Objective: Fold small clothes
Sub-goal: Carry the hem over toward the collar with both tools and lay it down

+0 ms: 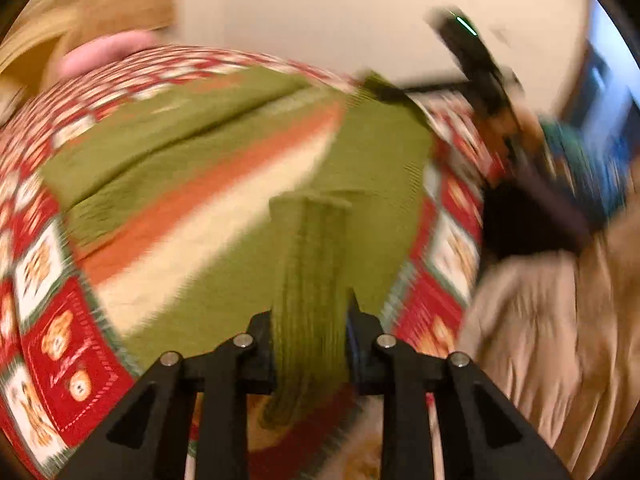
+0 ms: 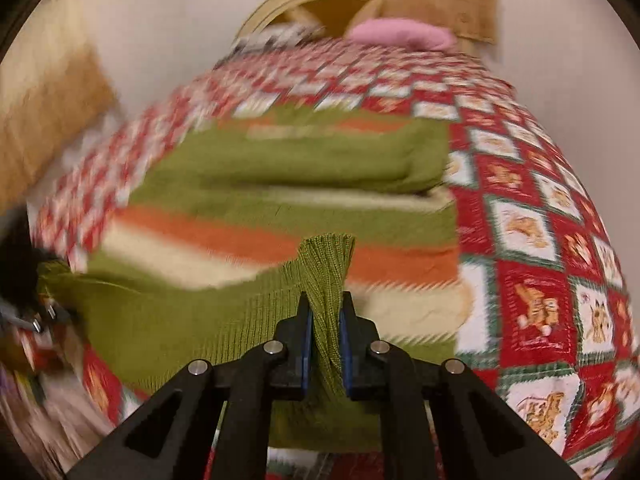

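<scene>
Across the patchwork quilt (image 2: 532,240) lies a striped green sweater (image 2: 248,168), its ribbed hem pinched by both tongs (image 1: 310,320) (image 2: 325,320).

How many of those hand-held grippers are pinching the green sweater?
2: the left hand-held gripper and the right hand-held gripper each clamp the green sweater's near ribbed hem.

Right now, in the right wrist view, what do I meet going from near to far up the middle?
Right gripper shut on the sweater's ribbed hem → orange stripe → folded green sleeve → checked quilt → pink pillow.
</scene>
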The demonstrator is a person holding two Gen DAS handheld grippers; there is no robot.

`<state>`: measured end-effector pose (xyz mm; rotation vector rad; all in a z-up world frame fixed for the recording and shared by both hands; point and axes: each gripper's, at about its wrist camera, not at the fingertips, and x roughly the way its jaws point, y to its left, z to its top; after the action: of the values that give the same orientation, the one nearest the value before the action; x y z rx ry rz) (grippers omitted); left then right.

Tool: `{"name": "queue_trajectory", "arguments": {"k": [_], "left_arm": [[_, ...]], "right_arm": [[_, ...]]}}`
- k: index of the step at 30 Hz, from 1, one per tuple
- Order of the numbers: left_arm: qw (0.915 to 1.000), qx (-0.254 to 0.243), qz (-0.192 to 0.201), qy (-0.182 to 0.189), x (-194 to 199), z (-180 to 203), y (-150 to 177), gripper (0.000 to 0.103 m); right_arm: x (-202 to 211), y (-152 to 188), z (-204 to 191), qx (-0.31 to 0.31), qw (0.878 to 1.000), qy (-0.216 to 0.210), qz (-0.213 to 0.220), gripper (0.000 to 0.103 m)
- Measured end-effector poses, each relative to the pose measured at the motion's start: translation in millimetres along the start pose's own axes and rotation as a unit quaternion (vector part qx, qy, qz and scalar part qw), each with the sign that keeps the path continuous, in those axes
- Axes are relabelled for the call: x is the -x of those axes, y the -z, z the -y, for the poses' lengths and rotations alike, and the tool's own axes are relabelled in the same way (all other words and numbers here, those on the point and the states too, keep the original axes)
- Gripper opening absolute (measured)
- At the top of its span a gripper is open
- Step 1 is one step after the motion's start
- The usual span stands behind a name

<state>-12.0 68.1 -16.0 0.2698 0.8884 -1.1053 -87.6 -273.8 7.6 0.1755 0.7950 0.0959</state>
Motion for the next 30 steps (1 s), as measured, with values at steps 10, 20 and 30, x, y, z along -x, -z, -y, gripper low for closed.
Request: {"name": "queue_trajectory", "arguments": {"k": [10,20,30], "left_arm": [[0.9906,0.134,0.022,0.016,-8.5,-41.8,1.7,0.049],[0.9726,0.211,0.071,0.067,-12.2,-58.7,-0.9,0.066],[0.9644,0.254,0.075,-0.007,-10.4,-57.2,3.5,0.010]], "right_arm": [[-36.3,12.1,8.9,-0.051,0.998,0.020,-0.019,0.015],[-37.1,6.5,15.3,-0.069,0.997,-0.033,-0.034,0.057],[-33.1,7.6,-25.7,0.093,0.993,0.063,-0.044,0.011]]}}
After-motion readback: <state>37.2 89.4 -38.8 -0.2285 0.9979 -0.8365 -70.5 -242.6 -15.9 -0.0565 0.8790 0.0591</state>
